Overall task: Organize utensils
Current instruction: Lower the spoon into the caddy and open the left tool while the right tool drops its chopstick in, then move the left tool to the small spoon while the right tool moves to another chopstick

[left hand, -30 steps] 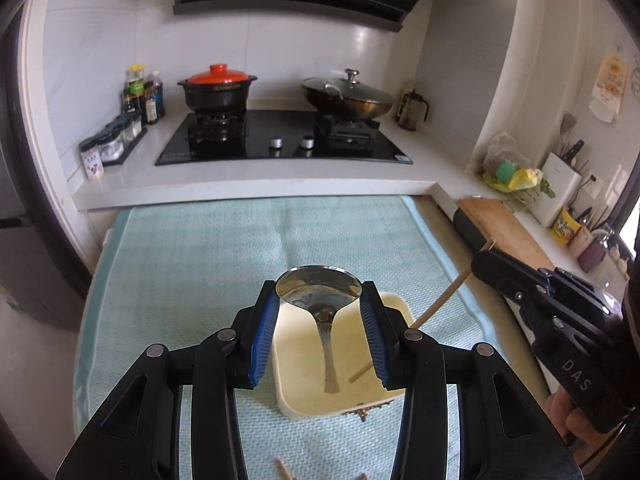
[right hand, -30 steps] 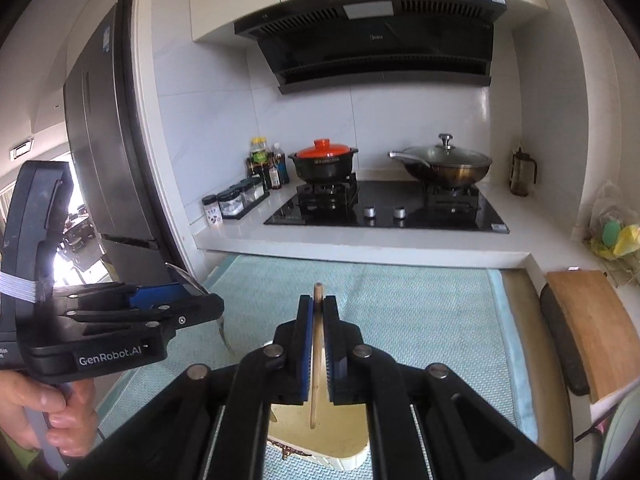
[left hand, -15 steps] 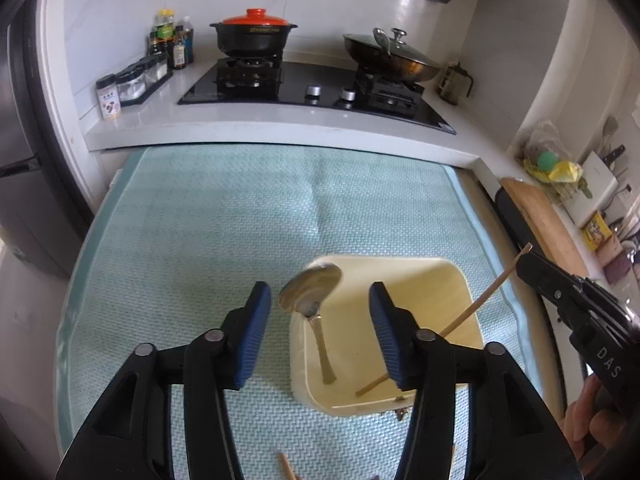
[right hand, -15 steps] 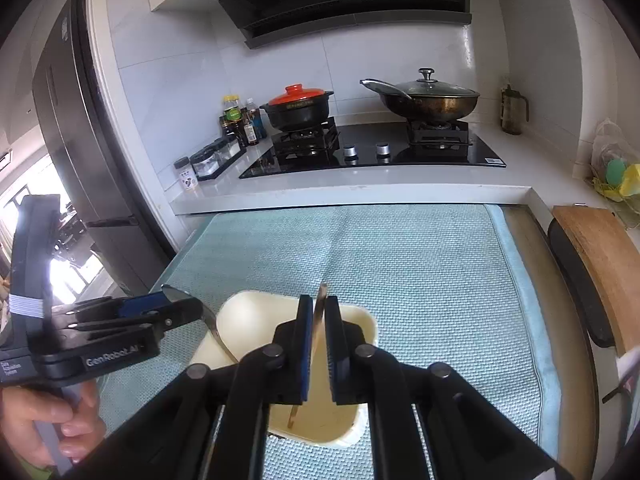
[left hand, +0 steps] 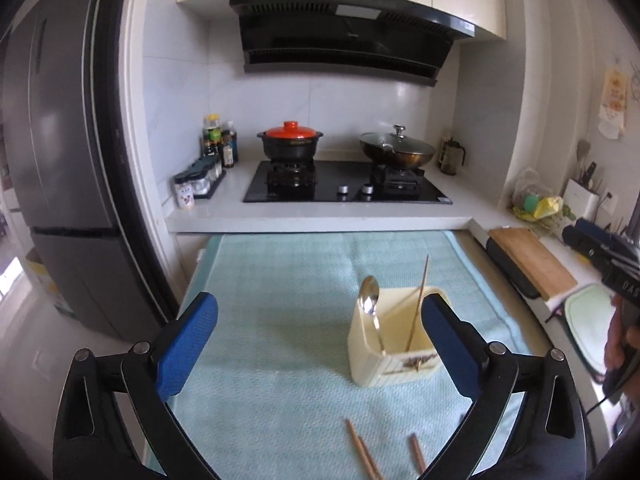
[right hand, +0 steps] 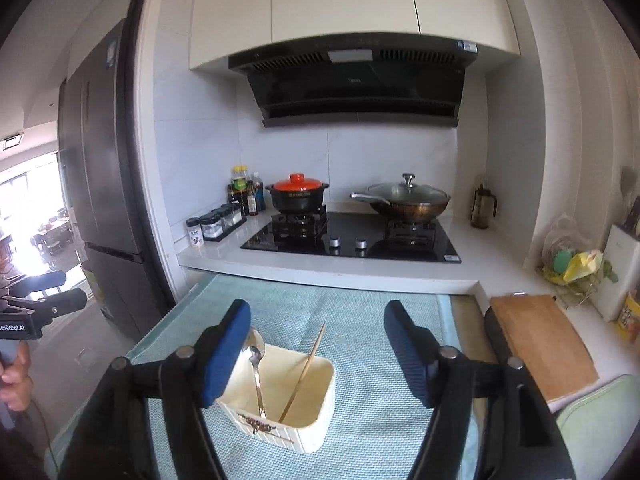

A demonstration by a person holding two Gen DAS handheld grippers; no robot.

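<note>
A cream utensil holder [left hand: 394, 342] stands on the teal mat [left hand: 280, 300]. In it stand a metal spoon [left hand: 370, 306] and one wooden chopstick [left hand: 418, 304]. The holder [right hand: 286, 404], spoon [right hand: 254, 364] and chopstick [right hand: 306, 364] also show in the right wrist view. My left gripper [left hand: 318, 344] is open and empty, pulled back above the mat, with the holder just inside its right finger. My right gripper [right hand: 320, 354] is open and empty above the holder. Several loose chopsticks [left hand: 362, 454] lie on the mat near the front edge.
A stove [left hand: 344, 184] with a red-lidded pot [left hand: 291, 144] and a lidded wok [left hand: 396, 150] sits behind the mat. Spice jars [left hand: 198, 180] stand at back left. A wooden cutting board [left hand: 532, 258] lies at right. A fridge [left hand: 60, 160] stands at left.
Both grippers have opened and drawn back. The spoon and the chopstick are let go and now stand in the holder.
</note>
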